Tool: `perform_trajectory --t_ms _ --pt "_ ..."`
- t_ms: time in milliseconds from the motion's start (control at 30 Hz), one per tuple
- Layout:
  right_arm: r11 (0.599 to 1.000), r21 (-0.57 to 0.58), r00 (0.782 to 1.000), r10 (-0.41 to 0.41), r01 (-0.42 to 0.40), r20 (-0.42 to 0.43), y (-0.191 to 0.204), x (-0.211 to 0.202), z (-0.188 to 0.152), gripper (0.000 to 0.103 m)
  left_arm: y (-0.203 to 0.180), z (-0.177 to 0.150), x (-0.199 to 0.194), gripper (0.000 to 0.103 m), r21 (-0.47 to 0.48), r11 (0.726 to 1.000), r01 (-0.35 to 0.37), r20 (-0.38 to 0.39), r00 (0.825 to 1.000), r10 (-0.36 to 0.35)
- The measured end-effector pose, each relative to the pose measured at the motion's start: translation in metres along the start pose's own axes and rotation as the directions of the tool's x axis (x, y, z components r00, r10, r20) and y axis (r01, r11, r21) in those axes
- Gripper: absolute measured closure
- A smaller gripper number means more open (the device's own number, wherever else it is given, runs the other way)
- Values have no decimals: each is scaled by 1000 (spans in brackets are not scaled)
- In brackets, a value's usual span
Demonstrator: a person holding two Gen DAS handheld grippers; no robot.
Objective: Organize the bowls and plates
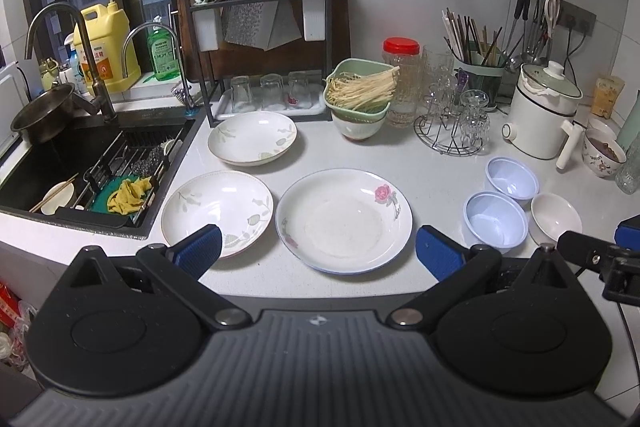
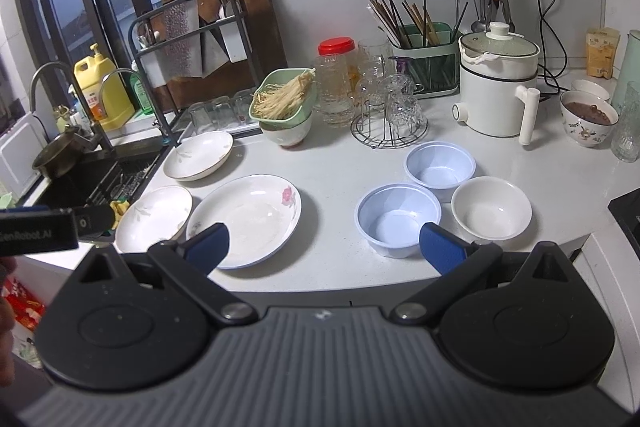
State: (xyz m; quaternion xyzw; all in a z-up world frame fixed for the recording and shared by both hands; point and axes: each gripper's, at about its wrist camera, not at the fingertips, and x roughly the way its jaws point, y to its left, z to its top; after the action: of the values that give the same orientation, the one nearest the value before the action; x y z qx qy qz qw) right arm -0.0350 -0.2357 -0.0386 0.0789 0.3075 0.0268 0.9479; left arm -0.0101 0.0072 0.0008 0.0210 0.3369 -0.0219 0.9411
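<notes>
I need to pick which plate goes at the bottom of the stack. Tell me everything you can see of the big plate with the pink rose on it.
The rose plate is the largest of the three plates, round, shallow, glossy white like glazed ceramic, with a thin bluish rim. A pink rose is printed on the far right of its inner slope, a fainter flower on the near left. It lies flat and empty near the counter's front edge, right of a leaf-patterned plate, apparently not touching it. Neither gripper touches it.

Left gripper [image 1: 318, 254]: jaws spread wide, nothing between the blue pads [image 1: 200, 250], held level. Right gripper [image 2: 323, 246]: same, wide apart, empty, pads [image 2: 440, 247] clear. Both sit side by side at similar height; right one's tip probably shows at the left view's edge.
</notes>
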Motion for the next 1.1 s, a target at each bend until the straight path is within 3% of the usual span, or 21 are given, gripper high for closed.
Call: perform_trajectory --t_ms 1100 --pt "998 27 998 54 -54 -16 -8 -6 -4 0 -12 -9 -3 0 -6 1000 5 -26 1000 -5"
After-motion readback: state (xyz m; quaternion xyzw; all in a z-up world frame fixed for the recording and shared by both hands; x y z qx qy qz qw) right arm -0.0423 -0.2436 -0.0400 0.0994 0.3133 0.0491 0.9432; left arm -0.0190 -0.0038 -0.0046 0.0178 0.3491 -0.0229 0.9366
